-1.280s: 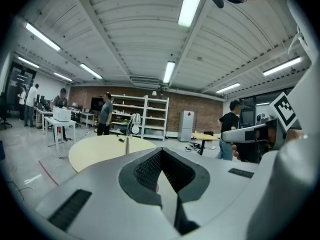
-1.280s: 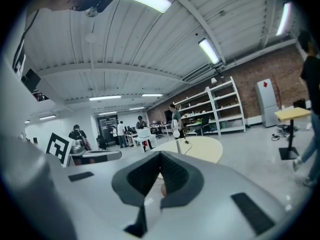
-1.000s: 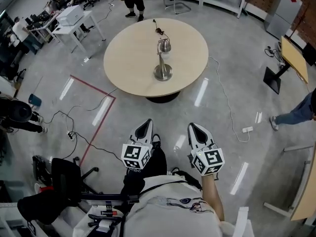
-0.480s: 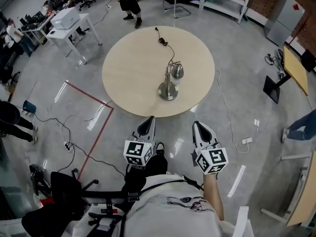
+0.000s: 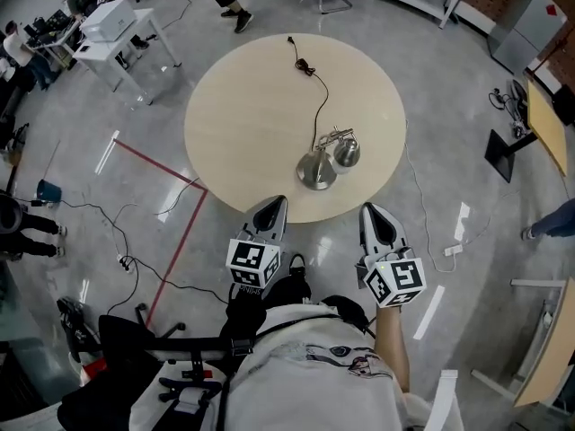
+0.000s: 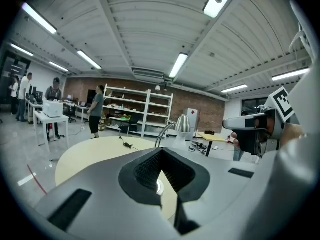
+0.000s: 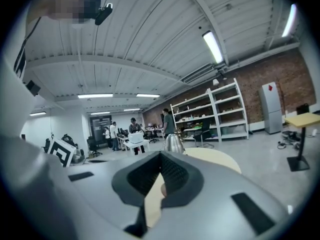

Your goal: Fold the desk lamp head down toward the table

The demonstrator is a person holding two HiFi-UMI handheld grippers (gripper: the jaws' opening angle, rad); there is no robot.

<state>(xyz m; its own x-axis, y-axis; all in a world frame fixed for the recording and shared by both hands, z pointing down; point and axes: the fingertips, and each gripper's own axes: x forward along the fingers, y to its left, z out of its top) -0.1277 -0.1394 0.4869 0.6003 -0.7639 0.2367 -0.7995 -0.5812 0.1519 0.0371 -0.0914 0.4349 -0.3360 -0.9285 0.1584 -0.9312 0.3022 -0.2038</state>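
Desk lamp (image 5: 322, 162) stands on the tabletop (image 5: 243, 124) by its near rim, ahead and between both grippers; lamp head (image 5: 347, 153) sits right of the lamp base (image 5: 314, 173), so right gripper (image 5: 378, 226) is nearer than left gripper (image 5: 269, 215); both clenched shut, empty.

Lamp (image 5: 317, 170) on table (image 5: 243, 124), front-right part.
Cord (image 5: 322, 97) runs from lamp back to table's far side; left gripper (image 5: 272, 208) and right gripper (image 5: 373, 216) side by side at near edge, lamp ahead between them, untouched.
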